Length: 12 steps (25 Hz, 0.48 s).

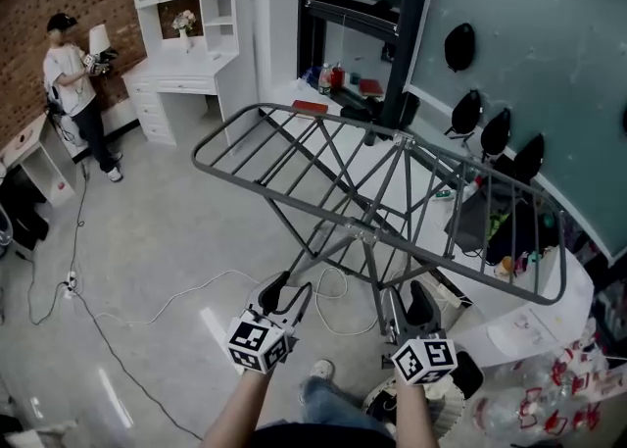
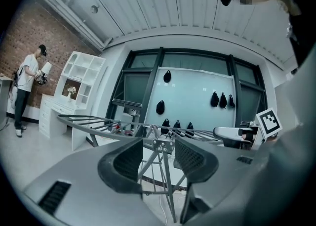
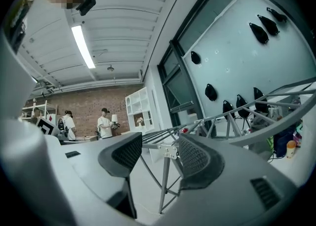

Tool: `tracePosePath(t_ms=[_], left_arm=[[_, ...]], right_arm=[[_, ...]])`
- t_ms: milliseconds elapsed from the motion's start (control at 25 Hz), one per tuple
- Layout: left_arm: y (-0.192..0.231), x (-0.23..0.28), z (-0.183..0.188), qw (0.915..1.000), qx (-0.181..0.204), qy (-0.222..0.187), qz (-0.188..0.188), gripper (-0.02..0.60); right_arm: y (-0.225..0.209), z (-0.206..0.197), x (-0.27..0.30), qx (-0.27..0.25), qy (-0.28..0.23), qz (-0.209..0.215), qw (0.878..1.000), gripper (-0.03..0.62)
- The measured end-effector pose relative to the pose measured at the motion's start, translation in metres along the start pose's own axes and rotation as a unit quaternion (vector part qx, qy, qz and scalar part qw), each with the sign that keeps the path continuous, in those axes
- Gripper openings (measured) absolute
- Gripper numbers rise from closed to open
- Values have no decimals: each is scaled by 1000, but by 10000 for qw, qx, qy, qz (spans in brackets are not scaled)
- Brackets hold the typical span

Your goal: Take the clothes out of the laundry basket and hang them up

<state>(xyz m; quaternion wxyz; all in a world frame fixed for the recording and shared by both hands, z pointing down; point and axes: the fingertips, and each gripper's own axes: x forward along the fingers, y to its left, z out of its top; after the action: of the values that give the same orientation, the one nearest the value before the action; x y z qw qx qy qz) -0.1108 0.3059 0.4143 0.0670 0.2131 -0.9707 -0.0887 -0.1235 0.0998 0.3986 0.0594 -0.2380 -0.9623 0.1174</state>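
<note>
A grey metal drying rack stands unfolded in front of me with bare bars. Both grippers hang low before its legs. My left gripper is open, and only the rack's centre hinge shows through the gap between its jaws. My right gripper is also open and holds nothing, with the rack's bracket seen between its jaws. A white ribbed basket lies just below the right gripper, mostly hidden by my arm. I cannot see any clothes in it.
A person stands at the far left by a brick wall. A white desk and shelf unit is behind the rack. Cables trail over the floor. Black objects hang on the teal wall, and plastic bags lie at lower right.
</note>
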Motion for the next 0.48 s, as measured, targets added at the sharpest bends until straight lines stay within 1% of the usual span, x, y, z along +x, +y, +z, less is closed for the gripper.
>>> tracePosePath(t_ms=[120,280,400,480], left_arm=[[11,51,21,9998,112,-50,-142,198],[15,109,30,9992,176,-17,-369,198],[15,137,31,9984,201,45,-531,198],[15,149,31,9978,205,86,-628,198]], right_arm=[[-18,18,37,-62,-78,-50,9999,216],[-47,32,68,-75,-205,-147,9997,216],[-66,37,82,-26,-340,-172,9993,216],[-74,42,86,89,-335,-361,9987,216]])
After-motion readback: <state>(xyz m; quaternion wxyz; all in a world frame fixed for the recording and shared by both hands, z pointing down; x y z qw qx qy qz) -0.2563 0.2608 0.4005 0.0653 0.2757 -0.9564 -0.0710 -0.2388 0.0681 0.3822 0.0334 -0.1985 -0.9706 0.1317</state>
